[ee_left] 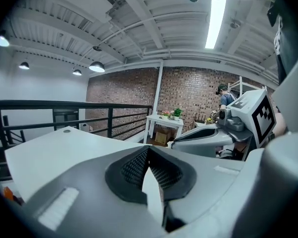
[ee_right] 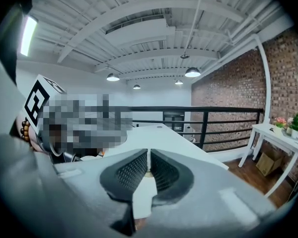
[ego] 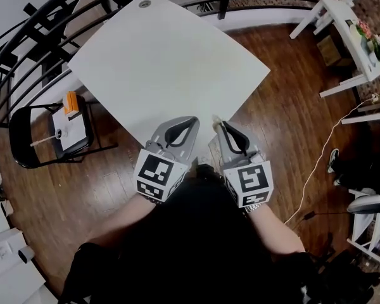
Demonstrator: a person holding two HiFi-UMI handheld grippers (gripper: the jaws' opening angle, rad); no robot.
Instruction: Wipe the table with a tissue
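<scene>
The white table (ego: pixel 164 62) lies in front of me, its top bare, its near corner by the grippers. Both grippers hover side by side over that corner, pointing away from me. My left gripper (ego: pixel 194 120) is shut with nothing between its pads; in the left gripper view its tips (ee_left: pixel 148 148) meet over the table (ee_left: pixel 49 148). My right gripper (ego: pixel 219 124) is also shut, and a small pale scrap of tissue (ego: pixel 215 117) sticks out at its tip. In the right gripper view that scrap (ee_right: pixel 148 173) shows low between the pads (ee_right: pixel 131 170).
A black folding chair (ego: pixel 25 138) at the left carries papers and an orange box (ego: pixel 71 102). A black railing (ego: pixel 44 18) curves behind the table. A white side table with plants (ego: pixel 354 37) stands at the right. A cable (ego: pixel 323 151) crosses the wooden floor.
</scene>
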